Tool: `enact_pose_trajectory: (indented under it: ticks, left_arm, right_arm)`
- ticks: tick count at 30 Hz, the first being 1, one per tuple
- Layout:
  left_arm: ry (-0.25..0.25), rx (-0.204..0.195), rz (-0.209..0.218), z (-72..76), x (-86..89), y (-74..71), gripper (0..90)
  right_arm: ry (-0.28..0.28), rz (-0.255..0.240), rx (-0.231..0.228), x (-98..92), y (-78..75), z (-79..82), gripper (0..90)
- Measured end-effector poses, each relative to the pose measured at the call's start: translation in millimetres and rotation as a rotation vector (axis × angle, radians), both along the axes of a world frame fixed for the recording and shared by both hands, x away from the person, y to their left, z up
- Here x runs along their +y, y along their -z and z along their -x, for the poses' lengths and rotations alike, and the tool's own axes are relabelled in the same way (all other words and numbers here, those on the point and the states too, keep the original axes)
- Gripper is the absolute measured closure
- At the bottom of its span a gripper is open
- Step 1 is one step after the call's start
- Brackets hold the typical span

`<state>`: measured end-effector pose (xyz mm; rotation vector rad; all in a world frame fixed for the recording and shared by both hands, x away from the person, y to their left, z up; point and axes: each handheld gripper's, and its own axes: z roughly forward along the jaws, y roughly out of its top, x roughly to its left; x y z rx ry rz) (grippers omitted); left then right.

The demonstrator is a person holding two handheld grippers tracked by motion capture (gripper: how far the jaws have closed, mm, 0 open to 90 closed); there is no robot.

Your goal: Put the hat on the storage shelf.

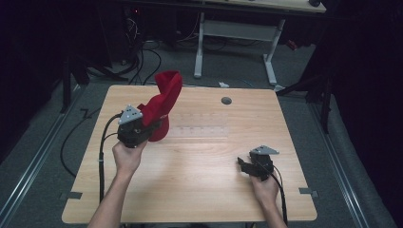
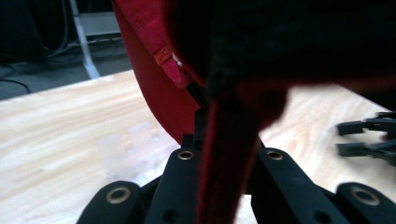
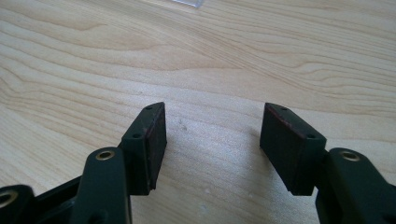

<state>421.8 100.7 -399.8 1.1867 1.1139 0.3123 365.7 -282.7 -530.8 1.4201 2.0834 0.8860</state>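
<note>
- No readable text, brand, number or sign on anything here, as far as I can make out.
- The red cloth (image 2: pixel 154 88) has a small red tab (image 2: pixel 162 57) sewn on its hem, seen in the left gripper view; if it's printed, it's too blurry to read.
- The bench (image 1: pixel 199 166) top is plain wood grain, with no markings.

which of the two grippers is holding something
The left gripper: its jaws are shut on the red cloth, lifting it above the table. The right gripper rests low near the table with its jaws apart and nothing between them.
</note>
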Motion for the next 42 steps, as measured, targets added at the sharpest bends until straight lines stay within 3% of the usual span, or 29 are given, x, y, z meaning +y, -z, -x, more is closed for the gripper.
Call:
enact_pose_trajectory:
  ticks: [3, 9, 15, 20, 28, 42]
  left_arm:
    - [-0.028, 0.003, 0.003, -12.8, 3.6, 0.2, 84.3]
    - [-0.082, 0.006, 0.049, -34.7, 12.1, -1.1, 84.3]
    - [-0.102, 0.011, 0.040, -47.8, 13.5, 3.4, 84.2]
    - [-0.112, 0.040, 0.027, -56.7, 11.5, 13.0, 84.2]
    - [-0.120, 0.066, -0.015, -64.1, 5.6, 25.7, 84.2]
    - [-0.131, 0.112, -0.052, -67.1, -2.9, 45.8, 84.0]
  right_arm:
    - [0.001, 0.000, 0.000, 0.1, 0.0, 0.1, 41.1]
    - [-0.001, 0.001, 0.001, 0.4, 0.0, 0.1, 40.0]
    - [0.000, 0.001, 0.001, 0.6, 0.0, 0.2, 39.6]
    - [-0.001, 0.002, 0.001, 0.7, 0.0, 0.4, 39.3]
    - [-0.001, 0.001, 0.002, 1.0, 0.0, 0.7, 38.8]
    - [-0.002, 0.001, 0.002, 1.2, 0.1, 0.9, 38.3]
